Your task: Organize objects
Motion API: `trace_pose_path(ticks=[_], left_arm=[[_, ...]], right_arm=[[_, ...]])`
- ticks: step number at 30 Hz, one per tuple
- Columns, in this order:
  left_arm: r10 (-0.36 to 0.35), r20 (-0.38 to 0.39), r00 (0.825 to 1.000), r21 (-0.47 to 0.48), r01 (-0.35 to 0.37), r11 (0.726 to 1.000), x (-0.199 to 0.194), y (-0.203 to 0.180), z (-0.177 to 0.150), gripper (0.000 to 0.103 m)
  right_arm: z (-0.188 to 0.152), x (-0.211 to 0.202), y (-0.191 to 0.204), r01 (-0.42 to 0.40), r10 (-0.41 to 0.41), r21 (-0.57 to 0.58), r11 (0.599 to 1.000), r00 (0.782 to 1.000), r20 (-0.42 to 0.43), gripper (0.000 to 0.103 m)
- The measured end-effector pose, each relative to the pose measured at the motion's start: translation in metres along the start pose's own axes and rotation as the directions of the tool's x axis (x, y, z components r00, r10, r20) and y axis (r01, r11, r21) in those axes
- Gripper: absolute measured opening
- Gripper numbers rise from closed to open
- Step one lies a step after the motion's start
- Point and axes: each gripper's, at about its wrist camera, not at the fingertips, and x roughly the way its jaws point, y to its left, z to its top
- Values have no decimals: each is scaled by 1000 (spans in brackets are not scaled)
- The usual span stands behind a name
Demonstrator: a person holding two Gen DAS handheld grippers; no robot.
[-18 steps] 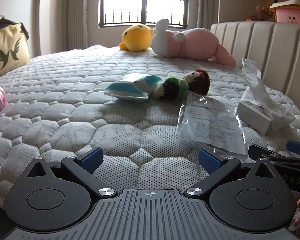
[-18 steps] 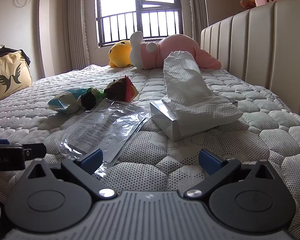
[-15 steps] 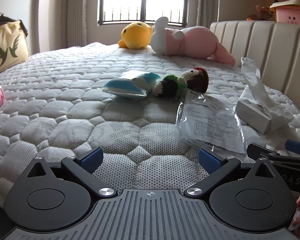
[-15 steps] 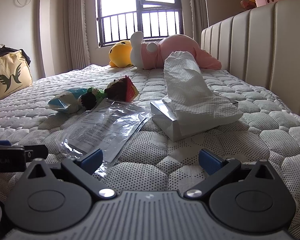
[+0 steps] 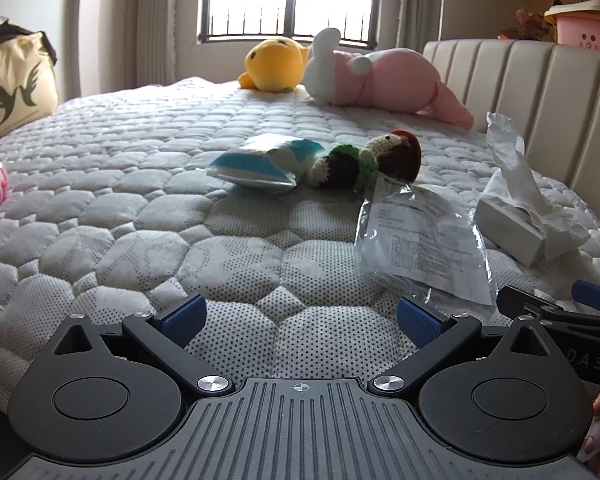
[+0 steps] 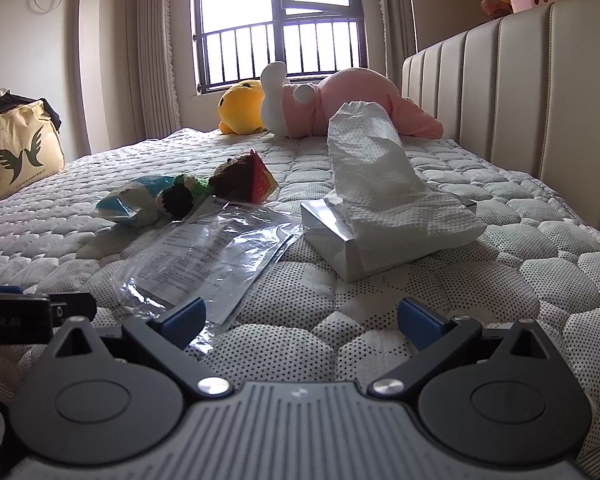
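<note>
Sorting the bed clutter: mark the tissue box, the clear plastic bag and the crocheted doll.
tissue box (image 6: 342, 236), right wrist view, on its silver side wall.
clear plastic bag (image 6: 212, 256), right wrist view, on the printed sheet inside.
crocheted doll (image 5: 342, 166), left wrist view, on its dark body.

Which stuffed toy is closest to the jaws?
The small crocheted doll, lying mid-bed beside the blue packet. The yellow plush and pink bunny lie far back by the window.
</note>
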Motion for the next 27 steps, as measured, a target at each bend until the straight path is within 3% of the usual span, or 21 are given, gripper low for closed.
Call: trace_pose_path(ticks=[27], left_arm=[[-2,-28,1000,-3,2,1000,3,-2,2,103]], right_arm=[[-1,-1,1,-2,2,-3,1000,1000,1,103]])
